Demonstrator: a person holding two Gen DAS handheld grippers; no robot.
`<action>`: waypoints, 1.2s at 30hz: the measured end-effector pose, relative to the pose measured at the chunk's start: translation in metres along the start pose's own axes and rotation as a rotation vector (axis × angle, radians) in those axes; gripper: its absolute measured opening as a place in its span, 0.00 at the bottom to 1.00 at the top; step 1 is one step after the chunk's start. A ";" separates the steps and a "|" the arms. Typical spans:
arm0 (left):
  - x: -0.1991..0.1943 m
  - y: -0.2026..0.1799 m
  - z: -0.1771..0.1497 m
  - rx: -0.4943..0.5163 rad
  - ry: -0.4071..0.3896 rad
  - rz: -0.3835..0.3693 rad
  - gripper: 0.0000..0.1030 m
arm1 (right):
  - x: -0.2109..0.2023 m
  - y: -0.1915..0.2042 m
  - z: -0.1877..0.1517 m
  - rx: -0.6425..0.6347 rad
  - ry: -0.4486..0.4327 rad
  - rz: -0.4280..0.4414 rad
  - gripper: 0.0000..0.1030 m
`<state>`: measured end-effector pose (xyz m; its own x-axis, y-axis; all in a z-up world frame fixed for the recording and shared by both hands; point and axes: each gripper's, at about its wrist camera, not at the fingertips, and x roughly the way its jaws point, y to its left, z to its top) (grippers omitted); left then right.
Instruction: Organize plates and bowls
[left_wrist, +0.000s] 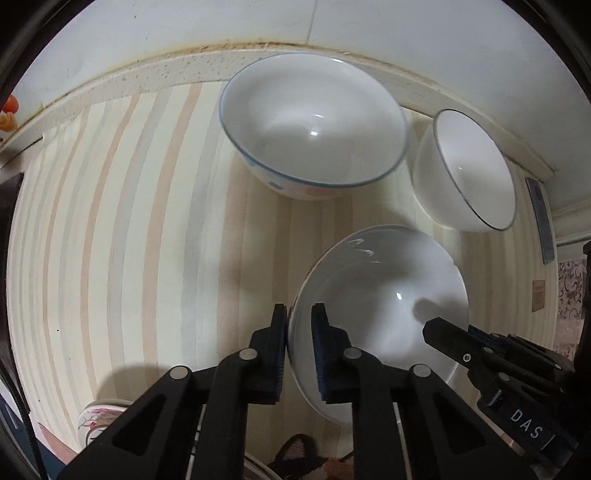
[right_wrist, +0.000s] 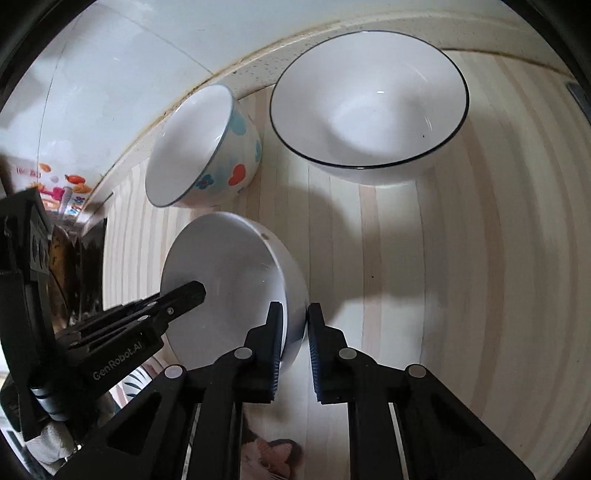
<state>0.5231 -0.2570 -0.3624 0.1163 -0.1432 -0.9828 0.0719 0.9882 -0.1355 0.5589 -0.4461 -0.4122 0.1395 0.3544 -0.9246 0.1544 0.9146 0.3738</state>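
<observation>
A plain white bowl (left_wrist: 380, 295) is held between both grippers above the striped counter. My left gripper (left_wrist: 299, 314) is shut on its left rim. My right gripper (right_wrist: 295, 314) is shut on its right rim; the bowl also shows in the right wrist view (right_wrist: 225, 273). Behind it stand a blue-rimmed bowl with coloured patches (left_wrist: 314, 122) (right_wrist: 201, 147) and a white bowl with a thin dark rim (left_wrist: 469, 170) (right_wrist: 369, 99), both upright against the back ledge. Each gripper shows in the other's view: the right gripper (left_wrist: 443, 332) and the left gripper (right_wrist: 184, 295).
The striped counter (left_wrist: 129, 221) runs to a speckled back ledge (left_wrist: 147, 74) below a white wall. A floral plate edge (left_wrist: 96, 421) lies at the counter's front left. A grey strip (left_wrist: 541, 218) lies at the right end.
</observation>
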 end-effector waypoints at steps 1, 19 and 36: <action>-0.003 -0.002 -0.003 0.005 -0.001 0.002 0.11 | -0.002 -0.001 -0.002 -0.003 -0.005 -0.003 0.15; -0.055 -0.064 -0.091 0.137 -0.020 -0.080 0.11 | -0.089 -0.041 -0.102 0.016 -0.018 0.004 0.15; -0.006 -0.091 -0.122 0.199 0.091 -0.025 0.11 | -0.066 -0.089 -0.148 0.092 0.062 0.002 0.15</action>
<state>0.3950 -0.3393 -0.3594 0.0232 -0.1531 -0.9879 0.2688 0.9528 -0.1413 0.3917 -0.5215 -0.3955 0.0797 0.3706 -0.9254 0.2434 0.8930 0.3786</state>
